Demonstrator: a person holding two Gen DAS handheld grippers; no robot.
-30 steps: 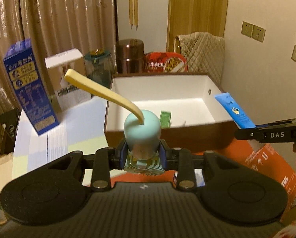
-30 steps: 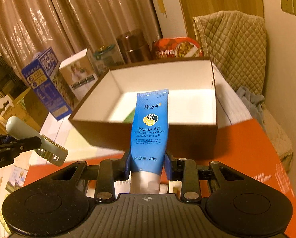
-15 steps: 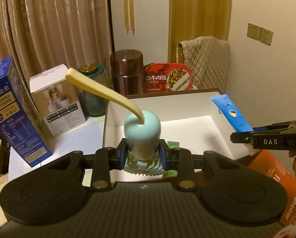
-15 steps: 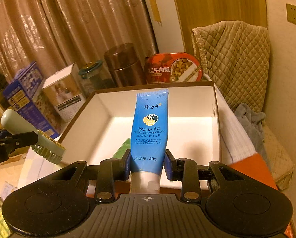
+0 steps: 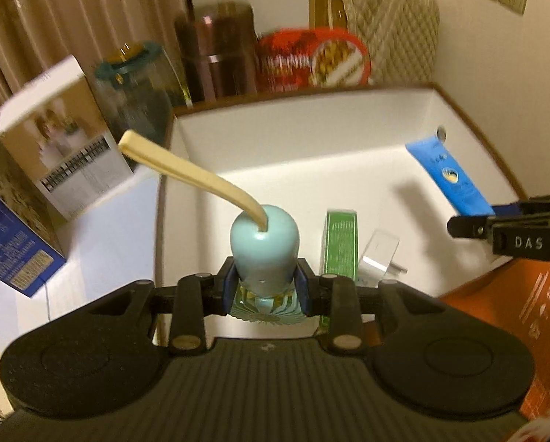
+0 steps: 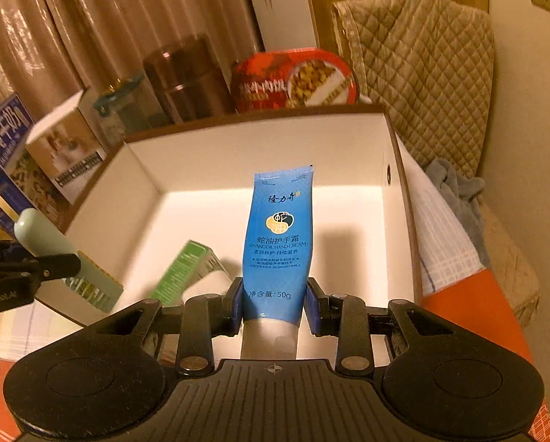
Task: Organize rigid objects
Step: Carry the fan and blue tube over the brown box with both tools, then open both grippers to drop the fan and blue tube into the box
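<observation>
Left gripper (image 5: pixel 263 289) clamped on a teal brush (image 5: pixel 264 246), pale handle curving up-left. Right gripper (image 6: pixel 275 305) pinched a blue hand-cream tube (image 6: pixel 279 235), tube pointing ahead. Both hung over the near edge of a white-lined box (image 6: pixel 400 169) — inside, just ahead, a green carton (image 5: pixel 339 246) beside a small white plug (image 5: pixel 380 258). Beyond the box: brown canister (image 6: pixel 186 77), red food tub (image 6: pixel 293 81), glass jar (image 5: pixel 135 84). Farther off — curtains (image 6: pixel 91 18), quilted cloth (image 6: pixel 422 66).
</observation>
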